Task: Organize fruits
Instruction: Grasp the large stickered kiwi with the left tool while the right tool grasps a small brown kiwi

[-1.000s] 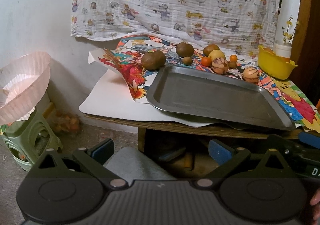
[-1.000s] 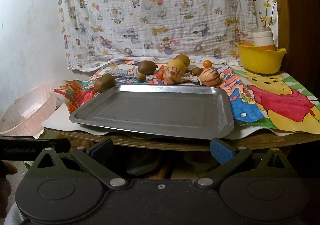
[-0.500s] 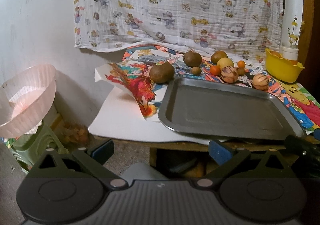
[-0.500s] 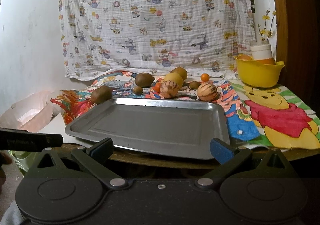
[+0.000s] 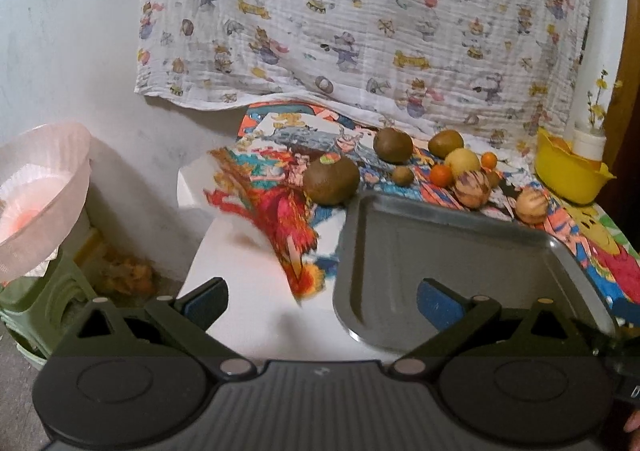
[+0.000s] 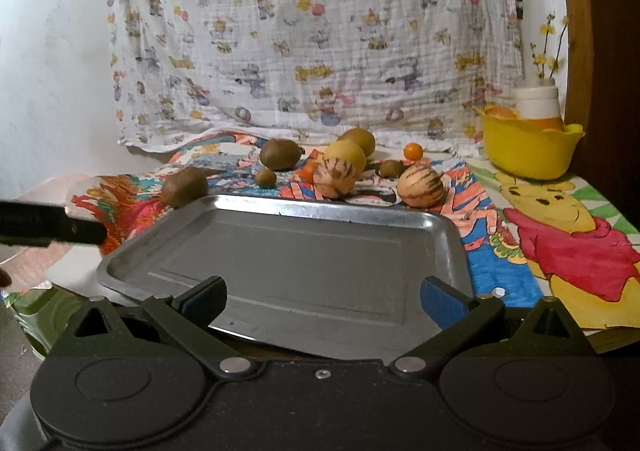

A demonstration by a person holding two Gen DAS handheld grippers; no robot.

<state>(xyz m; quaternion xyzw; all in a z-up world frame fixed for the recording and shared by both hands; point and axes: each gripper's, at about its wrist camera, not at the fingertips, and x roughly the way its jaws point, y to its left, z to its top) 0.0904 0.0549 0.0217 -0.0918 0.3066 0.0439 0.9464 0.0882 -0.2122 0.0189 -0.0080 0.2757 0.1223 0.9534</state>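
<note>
An empty metal tray (image 5: 448, 251) (image 6: 304, 251) lies on the table's front. Behind it sit several fruits: a big brown kiwi (image 5: 331, 181) (image 6: 185, 187) at the tray's far left corner, another kiwi (image 5: 393, 144) (image 6: 280, 154), two striped round fruits (image 5: 472, 188) (image 6: 420, 185), a yellow fruit (image 6: 346, 157) and small oranges (image 5: 441, 175) (image 6: 413, 151). My left gripper (image 5: 322, 301) is open and empty over the tray's near left corner. My right gripper (image 6: 323, 299) is open and empty over the tray's front edge.
A yellow bowl (image 5: 568, 175) (image 6: 528, 147) with a white bottle stands at the back right. A cartoon cloth (image 6: 568, 235) covers the table; a patterned cloth (image 6: 312, 31) hangs behind. A pink basin (image 5: 36, 195) sits on a green stool at the left, below table level.
Both grippers have risen and moved forward toward the table, from below its edge to over the tray's front. Both stay open and empty.
</note>
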